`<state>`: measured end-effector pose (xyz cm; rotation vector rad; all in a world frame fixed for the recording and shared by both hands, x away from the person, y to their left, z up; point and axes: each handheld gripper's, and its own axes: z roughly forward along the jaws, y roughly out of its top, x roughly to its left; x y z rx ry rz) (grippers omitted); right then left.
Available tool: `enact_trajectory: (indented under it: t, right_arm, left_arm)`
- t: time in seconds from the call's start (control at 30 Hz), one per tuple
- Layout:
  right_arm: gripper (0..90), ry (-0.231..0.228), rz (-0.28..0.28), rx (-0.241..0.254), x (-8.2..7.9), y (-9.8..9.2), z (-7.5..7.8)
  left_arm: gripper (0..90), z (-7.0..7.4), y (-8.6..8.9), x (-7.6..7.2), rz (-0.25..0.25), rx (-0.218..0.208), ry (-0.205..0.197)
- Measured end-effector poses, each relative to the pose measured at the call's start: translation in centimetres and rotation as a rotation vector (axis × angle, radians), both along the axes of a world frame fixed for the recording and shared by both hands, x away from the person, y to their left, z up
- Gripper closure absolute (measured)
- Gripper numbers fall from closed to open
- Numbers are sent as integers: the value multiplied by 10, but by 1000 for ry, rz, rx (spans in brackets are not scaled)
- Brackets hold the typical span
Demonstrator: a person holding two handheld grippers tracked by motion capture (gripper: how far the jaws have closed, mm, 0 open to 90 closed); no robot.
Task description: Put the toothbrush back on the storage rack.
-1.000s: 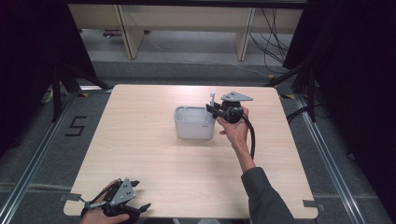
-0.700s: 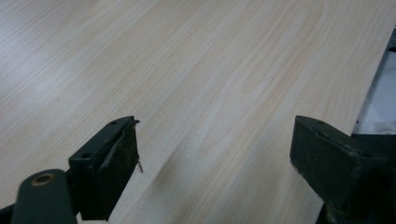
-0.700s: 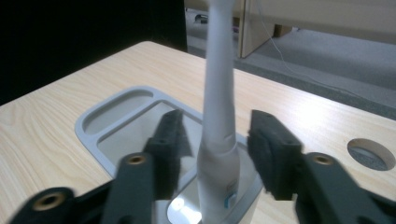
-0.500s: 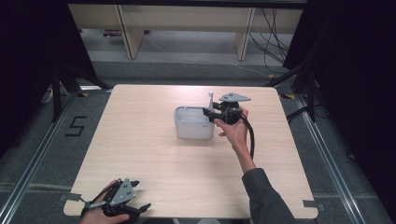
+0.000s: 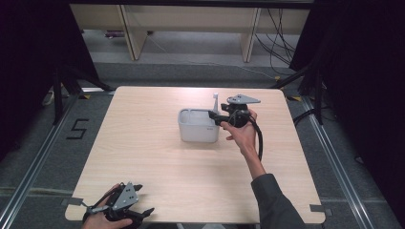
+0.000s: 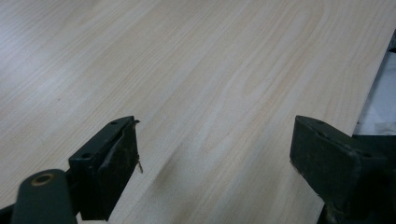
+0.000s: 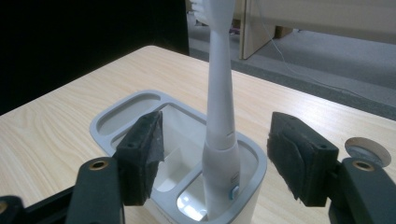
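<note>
A white electric toothbrush (image 7: 218,116) stands upright, bristles up, in the near compartment of a pale grey holder (image 7: 112,119).

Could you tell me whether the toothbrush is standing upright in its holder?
Yes, upright: the toothbrush stands in the holder, bristles up, between the right gripper's open jaws.

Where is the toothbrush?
The toothbrush stands upright in the white holder mid-table, between the open right gripper, seen in the right gripper view.
</note>
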<state>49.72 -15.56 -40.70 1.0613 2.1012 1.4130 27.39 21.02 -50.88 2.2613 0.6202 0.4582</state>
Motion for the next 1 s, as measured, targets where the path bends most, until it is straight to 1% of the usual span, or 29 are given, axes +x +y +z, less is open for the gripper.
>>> enact_trajectory:
  t: [0.03, 0.07, 0.1, 0.13, 0.2, 0.23, 0.27, 0.37, 0.4, 0.43, 0.5, 0.53, 0.57, 0.6, 0.63, 0.67, 0.7, 0.73, 0.77, 0.8, 0.83, 0.87, 0.9, 0.93, 0.97, 1.0]
  right_arm:
    - [359, 11, -2, -3, -2, 0, 1]
    - [353, 18, -4, 7, -3, 1, 1]
    - [348, 0, -3, -3, -2, 0, 2]
    - [337, 2, 3, 3, -3, 0, 2]
    - [325, -3, 2, 0, -3, 0, 2]
    - [319, 10, 9, 4, -4, 0, 3]
    - [309, 8, 2, -2, -5, -1, 3]
    - [303, 18, 0, 1, -7, -1, 3]
    - [298, -8, -3, -15, -7, -3, 3]
    - [298, -8, -3, -15, -7, -3, 3]
    - [292, -11, -9, -10, -8, -4, 2]
    - [289, 13, 6, 8, -9, -4, 2]
    - [281, -1, 3, 1, -11, -5, 3]
    - [281, -1, 3, 1, -11, -5, 3]
    - [277, -7, 6, 7, -12, -6, 3]
    - [273, -1, -1, 2, -13, -6, 4]
    - [267, -4, 12, 10, -14, -6, 3]
    - [262, -9, 8, 7, -15, -6, 4]
    - [257, 7, 5, 7, -17, -6, 4]
    - [249, -5, 16, 9, -17, -7, 4]
    - [242, 15, 8, 23, -19, -6, 4]
    - [225, 13, -1, 23, -21, -6, 4]
    - [219, 18, 10, 16, -21, -6, 4]
    - [216, -1, 3, 12, -22, -7, 3]
    - [216, -1, 3, 12, -22, -7, 3]
    - [211, 12, -4, 14, -24, -7, 3]
  left_arm:
    - [148, 0, 0, 0, -1, 0, -1]
    - [148, 0, 0, 0, -1, 0, -1]
    - [148, 0, 0, 0, 0, -1, -1]
    - [148, 0, 0, 0, -1, -1, -1]
    - [147, 0, 1, 1, -4, 2, -3]
    - [148, 0, 0, 0, -2, -10, -1]
    - [147, 0, 1, 0, -3, 0, -3]
    - [148, 0, 0, 0, -3, 0, -3]
    - [148, 0, 0, 0, -1, -6, -3]
    - [148, 0, 0, 0, -1, -10, -1]
    - [148, 0, 1, 0, -2, 0, -5]
    - [148, 0, 0, 0, -2, 0, -4]
    - [148, -1, 0, 0, -1, -10, -2]
    - [148, -1, 0, 0, 0, -11, -1]
    - [148, 0, 1, 0, -1, -2, -5]
    - [147, 0, 1, 1, -3, 2, -7]
    - [148, 0, 1, 1, -3, 1, -6]
    - [148, 0, 1, 0, -1, -1, -5]
    - [148, 0, 1, 0, -1, 0, -5]
    - [148, 0, 1, 1, -2, 2, -6]
    - [147, 0, 1, 0, -3, 1, -7]
    - [148, 0, 1, 0, -1, 1, -5]
    - [148, 0, 1, 0, -3, 1, -6]
    - [148, 0, 1, 0, -2, 0, -5]
    - [148, 0, 1, 0, -1, 0, -5]
    - [148, 0, 0, 0, 0, -1, -5]
